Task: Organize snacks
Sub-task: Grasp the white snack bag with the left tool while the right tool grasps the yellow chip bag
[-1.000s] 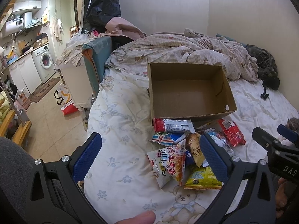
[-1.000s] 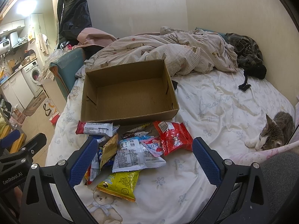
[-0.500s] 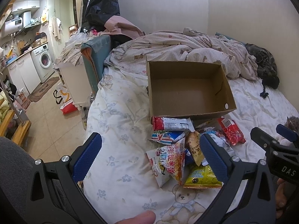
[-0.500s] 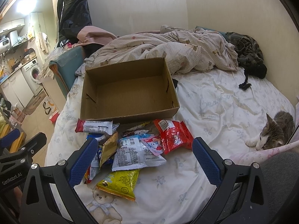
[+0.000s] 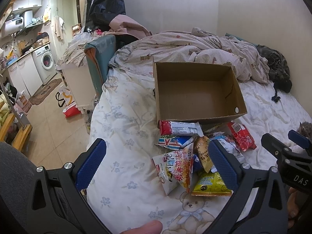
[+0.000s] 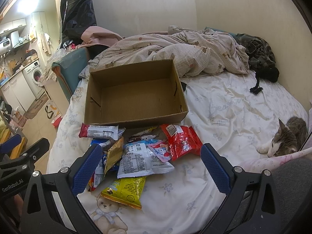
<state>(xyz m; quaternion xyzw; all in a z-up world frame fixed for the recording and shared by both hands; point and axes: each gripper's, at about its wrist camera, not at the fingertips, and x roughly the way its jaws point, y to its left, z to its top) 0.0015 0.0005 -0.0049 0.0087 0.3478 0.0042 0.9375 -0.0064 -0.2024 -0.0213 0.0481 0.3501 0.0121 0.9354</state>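
We see the bed (image 6: 224, 105) filling most of both views, its floral sheet printed with teddy bears. A rumpled checked duvet (image 6: 185, 54) lies along the far side at 12 o'clock. Just in front of it sits the open cardboard box (image 6: 134, 95), with nothing inside that we can make out.

A tabby cat (image 6: 286, 136) lies at 3 o'clock in the right wrist view, well apart from the box.

The snacks lie in a loose overlapping heap on the sheet, against the near wall of the box. In the right wrist view, a red packet (image 6: 182, 140) sits at the heap's 2 o'clock edge, a white packet (image 6: 142, 159) with printed text lies in the middle, and a yellow packet (image 6: 124, 191) is nearest us at 6 o'clock. A red-and-white bar wrapper (image 6: 99, 131) lies at 10 o'clock, touching the box wall. In the left wrist view, a white-and-orange chip bag (image 5: 175, 167) lies at the heap's near left.

Our left hand-held gripper (image 5: 156, 163) is spread wide with nothing between its blue pads, above the sheet at the heap's left edge. Our right hand-held gripper (image 6: 151, 167) is likewise spread wide and holds nothing, its pads flanking the near part of the heap.
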